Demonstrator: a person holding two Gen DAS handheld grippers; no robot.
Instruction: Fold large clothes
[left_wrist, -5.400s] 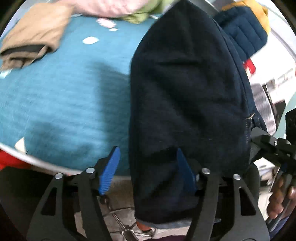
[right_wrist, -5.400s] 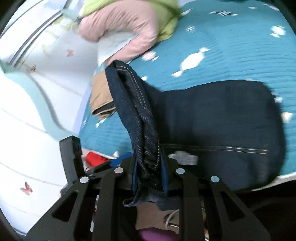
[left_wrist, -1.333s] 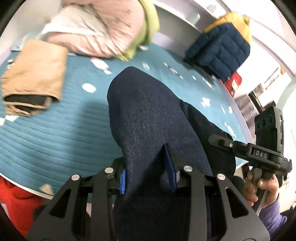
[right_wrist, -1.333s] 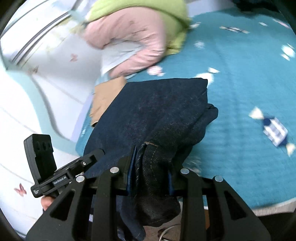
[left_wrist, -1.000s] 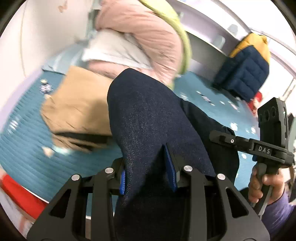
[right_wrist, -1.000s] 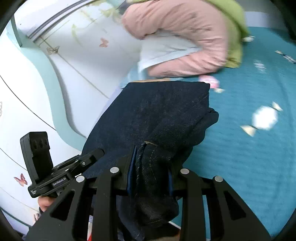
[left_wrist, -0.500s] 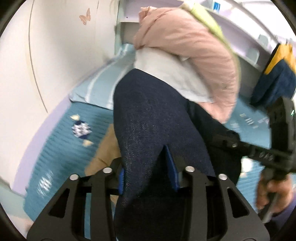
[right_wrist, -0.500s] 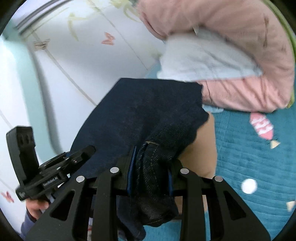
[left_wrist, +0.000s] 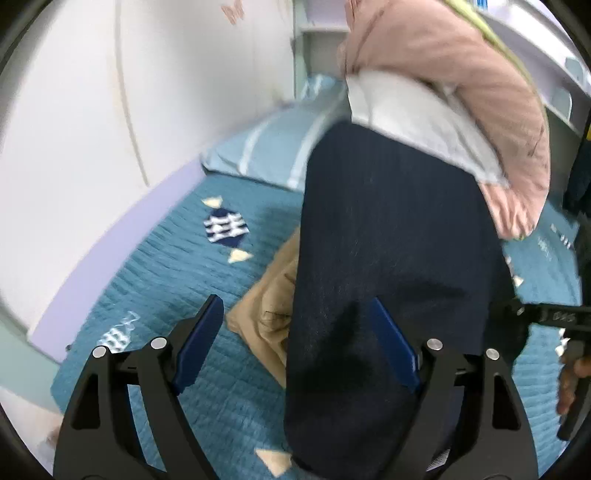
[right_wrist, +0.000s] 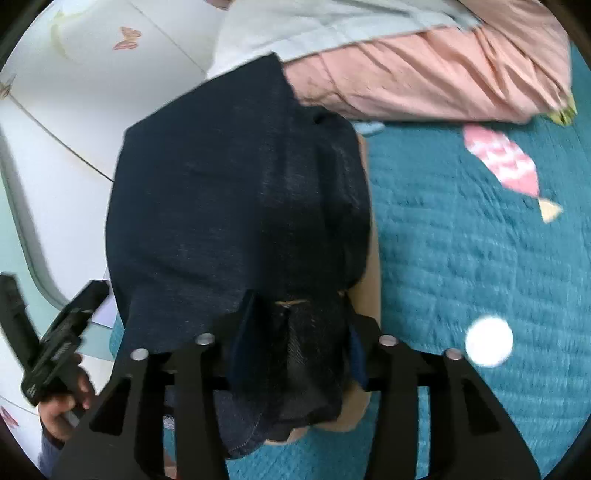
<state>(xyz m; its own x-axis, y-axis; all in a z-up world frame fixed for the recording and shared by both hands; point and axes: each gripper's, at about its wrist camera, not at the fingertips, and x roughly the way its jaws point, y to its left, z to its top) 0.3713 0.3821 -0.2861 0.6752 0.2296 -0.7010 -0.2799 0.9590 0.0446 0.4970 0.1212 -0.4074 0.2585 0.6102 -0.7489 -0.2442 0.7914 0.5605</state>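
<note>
Since half a second ago our left gripper (left_wrist: 297, 338) has let go: its jaws now stand wide apart, with the folded dark jeans (left_wrist: 388, 258) lying between them, over the tan garment (left_wrist: 267, 306) at nine o'clock of the denim, on the teal bedspread (left_wrist: 177, 273).

From the right wrist, our right gripper (right_wrist: 295, 343) has its jaws parted around the jeans' (right_wrist: 236, 199) bunched edge; whether they press it we cannot tell. At one o'clock lies the pink quilt (right_wrist: 436, 77).

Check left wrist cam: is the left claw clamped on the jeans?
No. The left claw stands wide open, its blue pads spread apart, with the folded jeans lying on the tan garment.
</note>
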